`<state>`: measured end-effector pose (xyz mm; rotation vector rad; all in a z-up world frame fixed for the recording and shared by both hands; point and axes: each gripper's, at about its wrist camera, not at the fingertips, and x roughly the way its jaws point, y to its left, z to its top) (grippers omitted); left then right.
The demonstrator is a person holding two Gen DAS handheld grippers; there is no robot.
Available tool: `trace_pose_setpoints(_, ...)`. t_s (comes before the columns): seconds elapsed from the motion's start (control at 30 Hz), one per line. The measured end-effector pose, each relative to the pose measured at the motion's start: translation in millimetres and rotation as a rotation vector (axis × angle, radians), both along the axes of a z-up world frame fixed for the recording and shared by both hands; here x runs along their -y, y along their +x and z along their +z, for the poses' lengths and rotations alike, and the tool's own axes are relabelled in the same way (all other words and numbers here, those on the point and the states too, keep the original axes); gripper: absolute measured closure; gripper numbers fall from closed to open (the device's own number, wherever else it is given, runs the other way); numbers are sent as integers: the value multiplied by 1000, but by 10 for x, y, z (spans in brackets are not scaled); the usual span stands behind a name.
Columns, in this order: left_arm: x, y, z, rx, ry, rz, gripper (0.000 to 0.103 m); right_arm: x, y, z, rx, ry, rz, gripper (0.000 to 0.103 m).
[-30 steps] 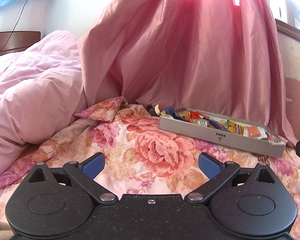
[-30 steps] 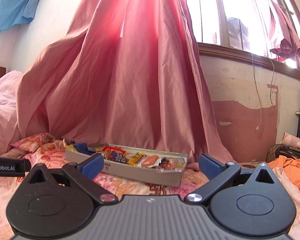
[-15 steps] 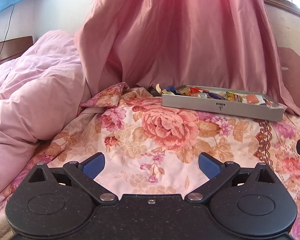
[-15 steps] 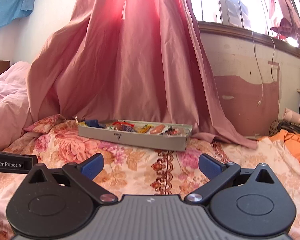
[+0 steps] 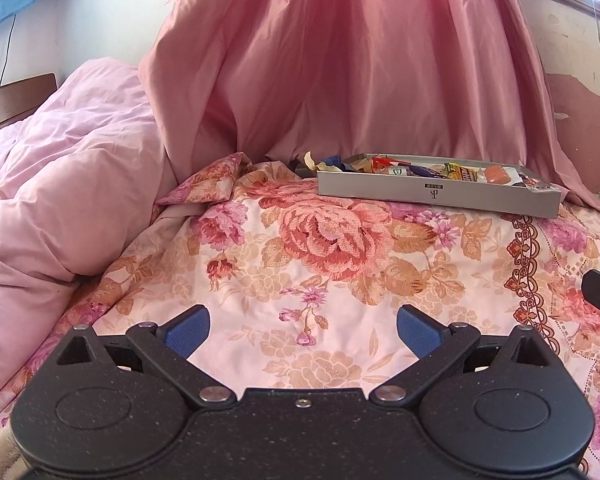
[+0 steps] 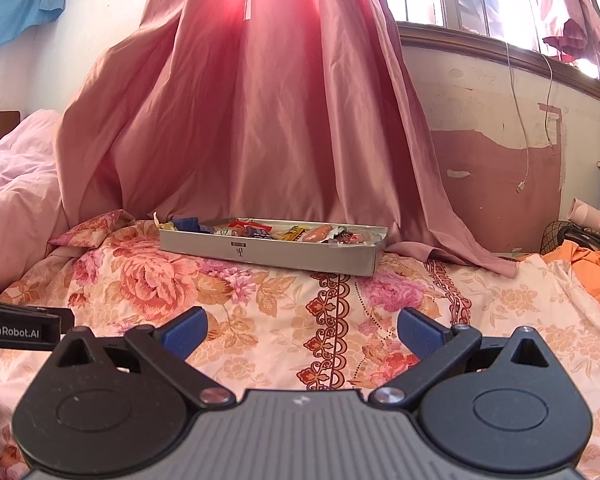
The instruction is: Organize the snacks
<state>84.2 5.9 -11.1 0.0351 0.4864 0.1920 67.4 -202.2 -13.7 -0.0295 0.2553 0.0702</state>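
White lettering "GenRobot.AI" on black body of left tool [image 6: 20, 330], at left edge of right wrist view. Small dark printed mark on front wall of grey snack tray [image 6: 268, 249], too small to read. Snack wrapper print illegible.

Black gripper [image 5: 303, 332] bodies, blue pads [image 5: 188, 330], silver pivot screws, "GenRobot.AI" marking.

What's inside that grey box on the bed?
The grey box holds mixed wrapped snacks: red, blue, yellow and orange packets above the rim. Its near wall hides anything lower, and a few wrappers poke out at its left end.
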Motion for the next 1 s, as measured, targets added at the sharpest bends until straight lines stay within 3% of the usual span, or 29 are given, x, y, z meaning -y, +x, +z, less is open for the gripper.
trace_pose_setpoints(1.0,4,3,-3,-9,6,-2,3,-15,32,-32,-22,-2,8,0)
